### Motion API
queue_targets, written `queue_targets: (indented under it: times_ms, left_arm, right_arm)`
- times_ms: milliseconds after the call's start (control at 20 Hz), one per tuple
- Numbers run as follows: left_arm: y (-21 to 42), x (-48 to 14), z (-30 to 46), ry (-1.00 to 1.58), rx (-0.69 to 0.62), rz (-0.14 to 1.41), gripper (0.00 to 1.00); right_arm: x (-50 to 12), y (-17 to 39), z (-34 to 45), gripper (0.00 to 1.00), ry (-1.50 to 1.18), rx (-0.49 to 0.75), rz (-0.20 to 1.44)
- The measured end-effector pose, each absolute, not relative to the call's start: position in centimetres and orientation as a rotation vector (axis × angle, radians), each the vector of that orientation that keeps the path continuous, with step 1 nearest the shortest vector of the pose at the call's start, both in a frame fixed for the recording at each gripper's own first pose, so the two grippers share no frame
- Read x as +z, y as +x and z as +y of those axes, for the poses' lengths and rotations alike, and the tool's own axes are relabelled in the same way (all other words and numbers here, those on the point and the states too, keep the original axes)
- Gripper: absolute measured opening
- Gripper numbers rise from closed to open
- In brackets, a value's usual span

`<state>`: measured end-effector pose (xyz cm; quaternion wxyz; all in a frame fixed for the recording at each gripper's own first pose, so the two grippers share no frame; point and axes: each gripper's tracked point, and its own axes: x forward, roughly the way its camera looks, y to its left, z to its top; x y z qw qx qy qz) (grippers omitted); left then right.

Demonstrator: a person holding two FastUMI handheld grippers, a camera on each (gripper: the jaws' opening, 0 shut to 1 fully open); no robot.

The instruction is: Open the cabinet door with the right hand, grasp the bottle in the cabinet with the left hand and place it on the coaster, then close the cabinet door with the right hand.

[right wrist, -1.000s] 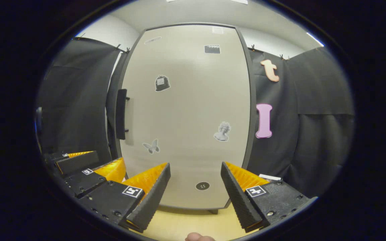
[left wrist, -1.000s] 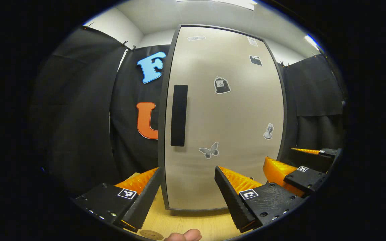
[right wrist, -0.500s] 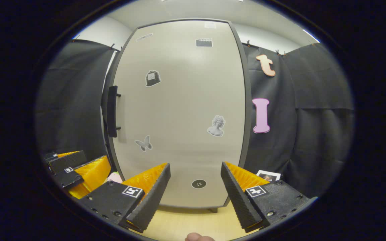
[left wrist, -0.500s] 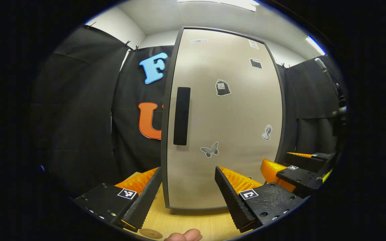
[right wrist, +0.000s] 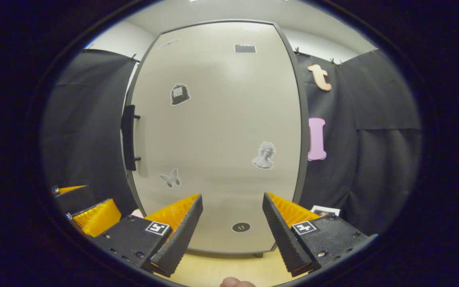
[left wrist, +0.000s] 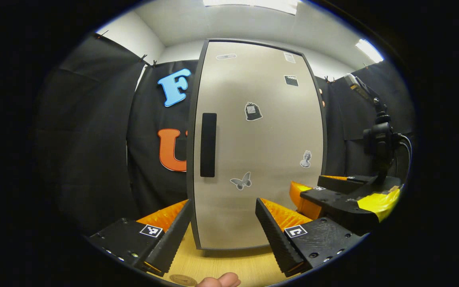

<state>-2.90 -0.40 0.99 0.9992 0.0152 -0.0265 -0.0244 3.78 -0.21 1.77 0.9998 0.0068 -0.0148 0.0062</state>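
A tall pale cabinet door [left wrist: 259, 147] stands shut in the middle of the left gripper view, its dark upright handle [left wrist: 208, 144] along the door's left edge. Small grey stickers dot the door: a butterfly [left wrist: 241, 181] low down, a bust [left wrist: 305, 159] toward the right, a bag [left wrist: 253, 111] higher up. The same door [right wrist: 217, 135] takes up the centre of the right gripper view, handle [right wrist: 128, 137] at its left edge seen side-on. Black cloth hangs on both sides, white wall and ceiling lights above.

The cabinet rests on a light wooden tabletop [left wrist: 229, 265], visible at the bottom of both views. A round coaster [left wrist: 183, 280] lies at the bottom edge of the left gripper view, next to a fingertip [left wrist: 220, 280]. The bottle is hidden from sight, the door being closed.

The left gripper [left wrist: 223, 230] hangs before the door with its jaws released, grasping nothing. The right gripper [right wrist: 232, 228] does likewise, jaws wide apart; it also shows at the lower right of the left gripper view [left wrist: 333, 193], a camera mount rising above it.
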Motion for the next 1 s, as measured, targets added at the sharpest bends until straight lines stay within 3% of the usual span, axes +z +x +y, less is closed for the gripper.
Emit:
queue_targets:
  times_ms: [250, 650, 1000]
  left_arm:
    - [-4.8, 1.0, 1.0, 0.026, -0.041, -0.071, 0.95]
    - [-8.1, 0.3, 6.2, 0.043, 0.099, -0.065, 0.95]
    - [-10.0, -1.0, 9.9, 0.02, 0.199, -0.021, 0.95]
  right_arm:
    - [5.5, 5.1, 3.9, 0.97, -0.097, 0.106, -0.141]
    - [8.9, 6.3, 13.1, 0.99, -0.19, 0.258, -0.256]
    - [9.8, 8.2, 16.6, 0.99, -0.153, 0.292, -0.257]
